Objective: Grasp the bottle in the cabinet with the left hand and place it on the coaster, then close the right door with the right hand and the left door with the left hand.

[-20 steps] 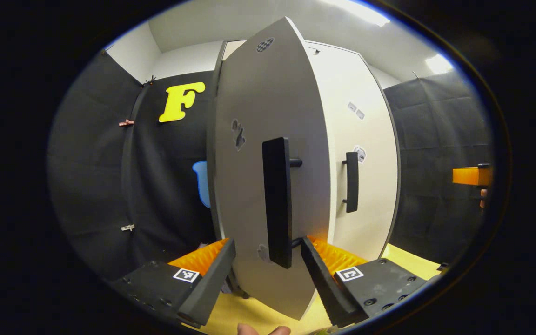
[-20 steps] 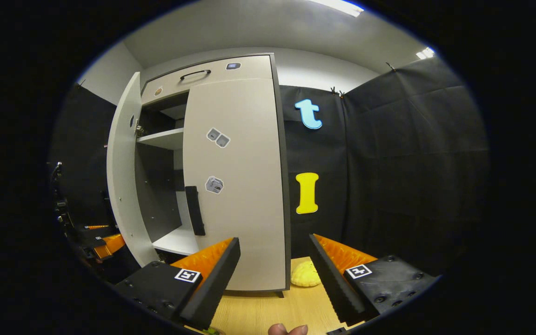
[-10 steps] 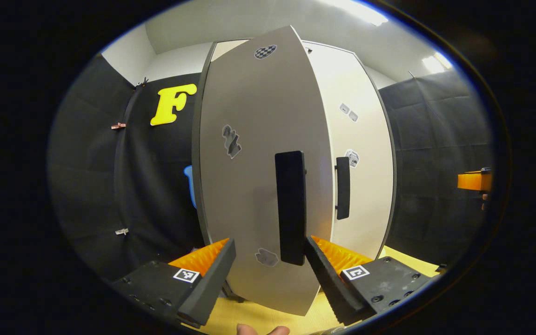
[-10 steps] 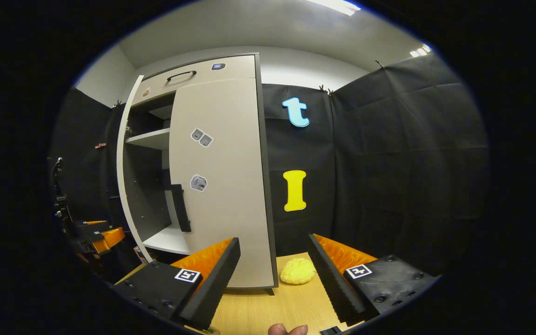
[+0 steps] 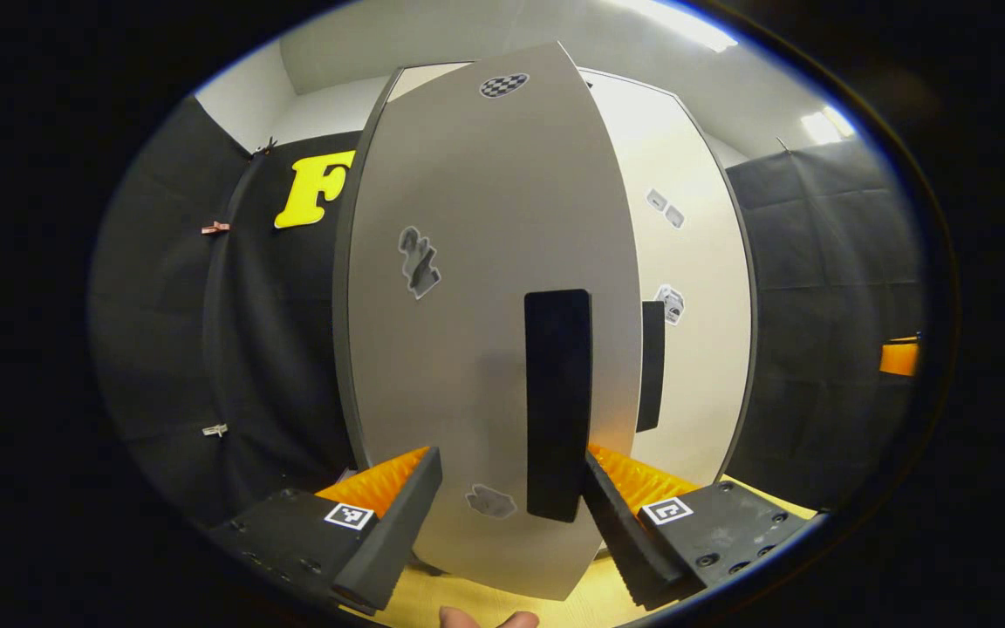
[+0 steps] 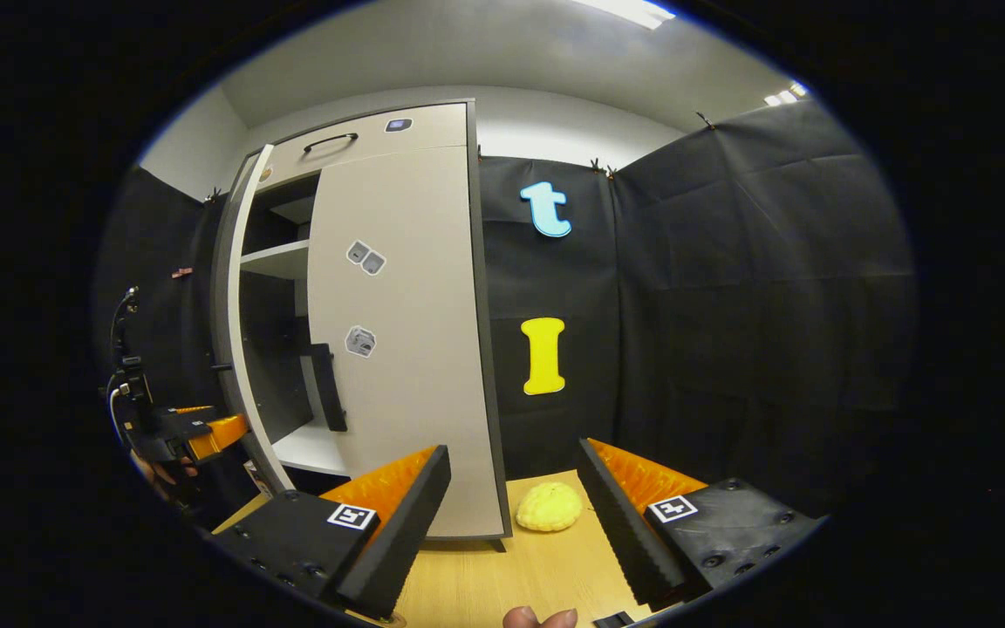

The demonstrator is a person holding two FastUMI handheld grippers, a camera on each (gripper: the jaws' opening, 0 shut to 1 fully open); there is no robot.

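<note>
In the left gripper view, the left door stood partly swung toward the cabinet, its grey face just ahead of the left gripper. The fingers were spread wide and held nothing. Whether they touched the panel could not be told. The door's black handle ran upright, its long axis vertical, and its lower end sat just inside the right finger, so the door lay straight ahead and slightly right of the fingers. A push forward along that line looked like what would shut it, and the left gripper was clearly the nearer one.

Further right, the right door appeared flush with the cabinet.

In the right gripper view, the left door's edge showed a gap onto the shelves. The right gripper hung well back over the counter, fingers wide and empty, with a yellow lumpy object between them, farther off.

The bottle and coaster could not be made out, so their placement stayed unconfirmed.
</note>
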